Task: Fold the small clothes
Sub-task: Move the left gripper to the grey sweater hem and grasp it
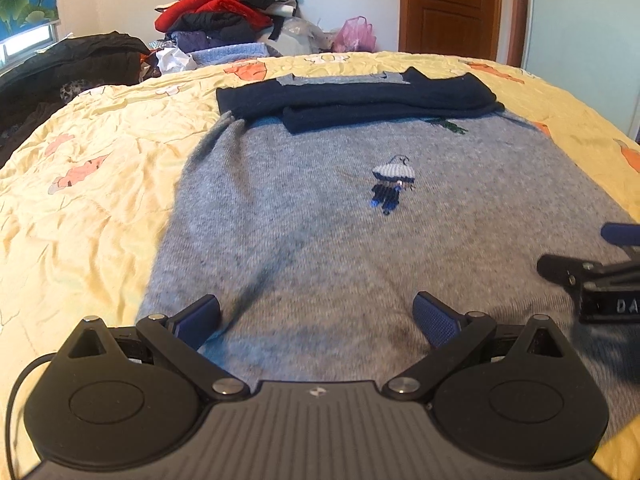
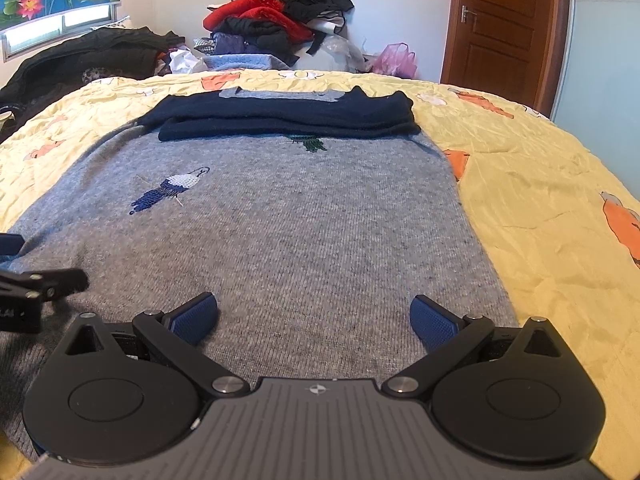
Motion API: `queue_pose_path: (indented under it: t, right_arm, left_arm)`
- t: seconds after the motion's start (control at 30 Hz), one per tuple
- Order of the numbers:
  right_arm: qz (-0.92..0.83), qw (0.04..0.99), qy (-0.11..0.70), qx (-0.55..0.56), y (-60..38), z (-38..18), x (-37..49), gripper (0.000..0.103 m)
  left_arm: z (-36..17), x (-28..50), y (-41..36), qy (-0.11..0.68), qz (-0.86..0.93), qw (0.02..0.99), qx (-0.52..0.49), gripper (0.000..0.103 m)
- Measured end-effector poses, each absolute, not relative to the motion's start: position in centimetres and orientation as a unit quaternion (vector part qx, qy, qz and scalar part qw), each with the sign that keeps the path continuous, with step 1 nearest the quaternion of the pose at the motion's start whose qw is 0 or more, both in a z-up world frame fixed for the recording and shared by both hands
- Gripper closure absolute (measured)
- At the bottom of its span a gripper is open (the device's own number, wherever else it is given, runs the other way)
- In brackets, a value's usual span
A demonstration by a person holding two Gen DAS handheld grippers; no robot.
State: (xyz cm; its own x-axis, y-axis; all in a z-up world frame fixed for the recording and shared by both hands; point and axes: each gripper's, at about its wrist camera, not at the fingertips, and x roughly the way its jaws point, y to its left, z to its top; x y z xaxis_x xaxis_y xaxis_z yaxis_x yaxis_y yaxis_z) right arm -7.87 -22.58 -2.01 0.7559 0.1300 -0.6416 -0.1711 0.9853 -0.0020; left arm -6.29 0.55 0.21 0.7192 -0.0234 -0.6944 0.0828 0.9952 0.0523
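- Far left of the scene: a crumpled yellow bedsheet with orange printed figures (image 1: pixel 80 184) covers the bed; dark clothing lies heaped past its far-left edge, and a mixed pile of red and black garments (image 1: pixel 224 8) stands beyond the far side.
- Left gripper (image 1: pixel 316 316): blue-padded jaws spread wide, holding nothing. It hovers low over the near hem area of the garment; whether the fingertips touch the knit cannot be told.
- Centre: the grey knitted sweater with small embroidered figures (image 1: pixel 320 216) lies flat on the sheet, near end toward both grippers. Its dark navy sleeves (image 1: pixel 360 100) are laid across the chest at the far end, one over the other.
- Right gripper (image 2: pixel 314 316): jaws likewise fully apart and empty, hovering over the near right part of the same sweater, just beside the left unit, whose black linkage shows at the left edge of the right wrist view.
- Far right: bare sheet, then a brown wooden door (image 2: pixel 504 20).
- Assessment of progress: the sleeve folds appear complete. The body fold seems outstanding, since the sweater lies at full length. Both grippers are placed at the hem, so a lengthwise fold toward the collar is judged the likely remaining step.
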Motion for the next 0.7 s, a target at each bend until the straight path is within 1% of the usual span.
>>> queue_pose_path:
  t: [0.23,0.5,0.57,0.63,0.7]
  right_arm:
    - [0.080,0.937,0.340,-0.030,-22.6,-2.0,-7.9,0.000]
    - [0.089,0.935,0.341,-0.033,-22.8,-1.9,-8.1,0.000]
    - [0.093,0.935,0.340,-0.034,-23.0,-1.9,-8.3,0.000]
    - [0.094,0.935,0.339,-0.034,-23.1,-2.0,-8.4,0.000]
    - [0.093,0.936,0.338,-0.035,-23.0,-2.0,-8.4,0.000]
  left_arm:
    - [0.4,-8.4,3.0,0.387,-0.050,0.920,0.025,0.000]
    - [0.4,-10.9,4.8,0.377,-0.054,0.923,0.043,0.000]
    - [0.5,-11.4,5.9,0.375,-0.036,0.924,0.061,0.000]
    - [0.6,-11.5,7.5,0.380,-0.023,0.923,0.055,0.000]
    - [0.6,-11.4,9.1,0.391,-0.016,0.920,0.023,0.000]
